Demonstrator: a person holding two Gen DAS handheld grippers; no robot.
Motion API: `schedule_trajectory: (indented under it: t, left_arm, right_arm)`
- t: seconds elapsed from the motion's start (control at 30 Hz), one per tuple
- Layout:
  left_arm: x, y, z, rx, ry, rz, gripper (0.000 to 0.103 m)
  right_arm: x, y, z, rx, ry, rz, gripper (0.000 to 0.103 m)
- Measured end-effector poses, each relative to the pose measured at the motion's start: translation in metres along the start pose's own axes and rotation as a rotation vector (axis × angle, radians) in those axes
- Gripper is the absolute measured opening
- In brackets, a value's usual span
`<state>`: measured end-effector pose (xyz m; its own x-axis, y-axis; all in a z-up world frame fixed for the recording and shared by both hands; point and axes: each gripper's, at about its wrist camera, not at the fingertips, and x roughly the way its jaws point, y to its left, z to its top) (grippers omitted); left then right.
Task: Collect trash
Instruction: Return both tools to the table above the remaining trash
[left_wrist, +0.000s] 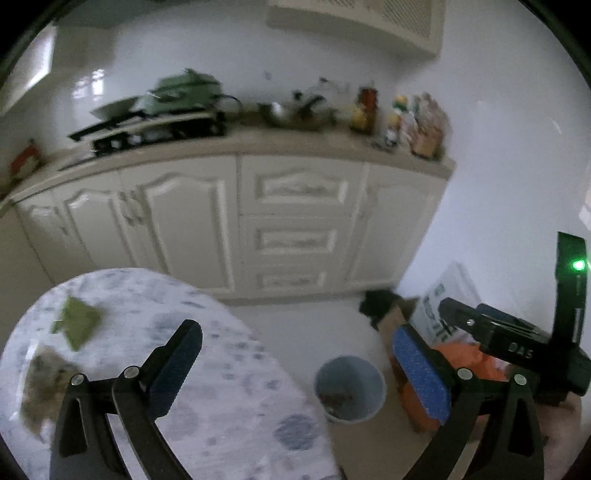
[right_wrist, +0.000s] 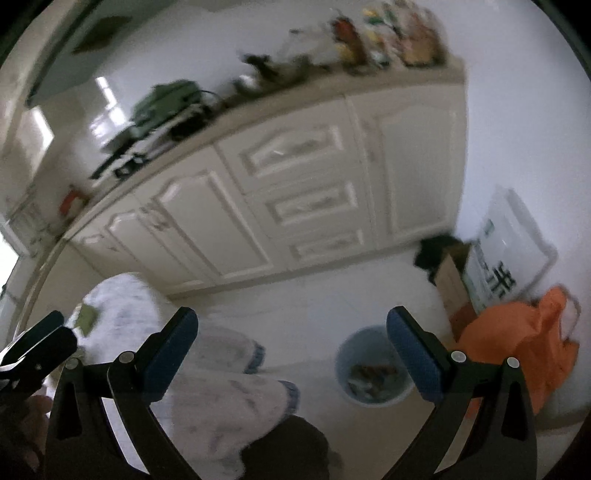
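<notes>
Cream kitchen cabinets (left_wrist: 236, 221) fill the background, with a stove (left_wrist: 155, 125), a green pot (left_wrist: 184, 86) and a row of bottles (left_wrist: 399, 118) along the worktop above them, all blurred. Closer to me, the round table (left_wrist: 229, 413) with its pale blue-patterned cloth sits at the lower left of my left view, and two pieces of trash lie on it: a green wrapper (left_wrist: 77, 325) and, near it toward the table's edge, a brownish crumpled scrap (left_wrist: 44, 387) too smeared to identify. My left hand-held gripper (left_wrist: 299, 363) hangs above the table's edge with its jaws spread wide and nothing between the blue pads. My right hand-held gripper (right_wrist: 295, 347) is spread just as wide and also carries nothing; in its view I see my trouser legs (right_wrist: 229, 391) in the same pale pattern. On the tiled floor (right_wrist: 303, 306) stands the light blue trash bin (left_wrist: 349, 387), upright, with some brown litter already at its bottom. Just beside the bin to the right are an orange plastic bag (right_wrist: 517, 343), an open cardboard box (right_wrist: 452, 280) and a white printed carton (right_wrist: 509, 254) leaning at the wall. The bin is well apart from the wrapper on the table.
</notes>
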<state>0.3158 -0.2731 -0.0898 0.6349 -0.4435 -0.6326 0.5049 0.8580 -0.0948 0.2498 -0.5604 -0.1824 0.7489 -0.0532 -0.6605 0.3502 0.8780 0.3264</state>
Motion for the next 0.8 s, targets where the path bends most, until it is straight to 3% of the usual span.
schedule_trajectory:
  t: [0.37,0.8]
  left_arm:
    - [-0.136,0.067,-0.059,-0.101,-0.147,0.168,0.102]
    - [-0.241,0.100,-0.133,-0.198,-0.236,0.380,0.102]
  right_arm:
    - [-0.030,0.126,-0.006,-0.209,-0.058,0.143,0.103]
    - [-0.041,0.250,-0.050,-0.419,-0.057,0.295,0.103]
